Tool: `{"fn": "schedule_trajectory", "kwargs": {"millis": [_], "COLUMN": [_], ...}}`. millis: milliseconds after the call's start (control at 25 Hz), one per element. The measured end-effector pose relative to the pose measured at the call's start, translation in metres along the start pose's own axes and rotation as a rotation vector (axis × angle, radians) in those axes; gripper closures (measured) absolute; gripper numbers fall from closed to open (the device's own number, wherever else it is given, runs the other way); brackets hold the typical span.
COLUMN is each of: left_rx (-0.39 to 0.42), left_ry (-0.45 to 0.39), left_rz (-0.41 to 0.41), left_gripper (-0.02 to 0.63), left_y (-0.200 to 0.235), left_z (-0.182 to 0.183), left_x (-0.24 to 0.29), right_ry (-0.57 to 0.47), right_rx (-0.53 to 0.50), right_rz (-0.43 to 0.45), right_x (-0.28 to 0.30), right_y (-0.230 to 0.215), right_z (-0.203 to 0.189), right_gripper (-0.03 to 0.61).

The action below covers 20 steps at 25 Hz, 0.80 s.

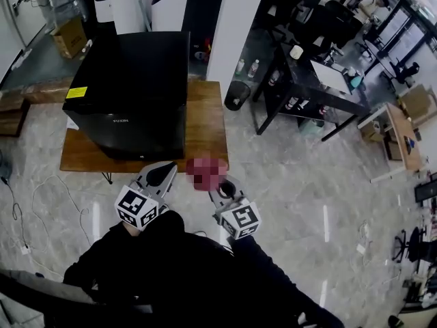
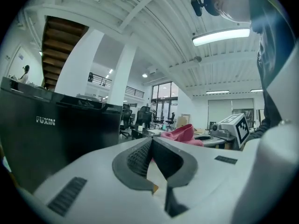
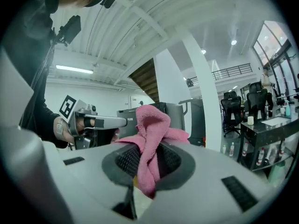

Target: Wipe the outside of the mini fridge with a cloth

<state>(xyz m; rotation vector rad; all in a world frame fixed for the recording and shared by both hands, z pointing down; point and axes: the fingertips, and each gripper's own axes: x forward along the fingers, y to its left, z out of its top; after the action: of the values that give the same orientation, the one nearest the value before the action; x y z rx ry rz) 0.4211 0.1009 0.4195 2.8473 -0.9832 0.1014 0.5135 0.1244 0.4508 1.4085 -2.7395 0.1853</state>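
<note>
The black mini fridge [image 1: 133, 91] stands on a low wooden platform [image 1: 205, 125]; in the left gripper view the fridge [image 2: 51, 134] fills the left side. My right gripper [image 1: 217, 183] is shut on a pink cloth [image 3: 150, 139], which bunches up above its jaws and shows as a blurred pink patch [image 1: 205, 173] in the head view, just off the platform's front right corner. My left gripper [image 1: 166, 172] is shut with nothing in it, its jaw tips meeting, close to the fridge's front lower edge. The cloth [image 2: 182, 134] also shows beyond the left gripper [image 2: 150, 141].
Black desks [image 1: 307, 80] with chairs stand to the right. A black bin [image 1: 237, 94] sits beside the white pillar [image 1: 235, 26]. A cardboard box [image 1: 70, 38] lies at the back left. White cables [image 1: 41, 197] trail over the marble floor on the left.
</note>
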Motion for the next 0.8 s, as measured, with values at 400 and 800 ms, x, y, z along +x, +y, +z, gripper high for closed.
{"fn": "schedule_trajectory", "kwargs": {"millis": [400, 800], "left_rx": [0.009, -0.035], "left_ry": [-0.042, -0.072], "left_rz": [0.054, 0.177], "left_gripper": [0.609, 0.609], "left_y": [0.016, 0.064], "left_z": [0.012, 0.019], "left_x": [0.066, 0.126], "right_ry": [-0.067, -0.036], "right_rx": [0.013, 0.068], "right_rz": [0.098, 0.301], "right_x": [0.072, 0.173], "right_y": [-0.065, -0.107], "right_z": [0.04, 0.053], "right_gripper": [0.523, 0.523]}}
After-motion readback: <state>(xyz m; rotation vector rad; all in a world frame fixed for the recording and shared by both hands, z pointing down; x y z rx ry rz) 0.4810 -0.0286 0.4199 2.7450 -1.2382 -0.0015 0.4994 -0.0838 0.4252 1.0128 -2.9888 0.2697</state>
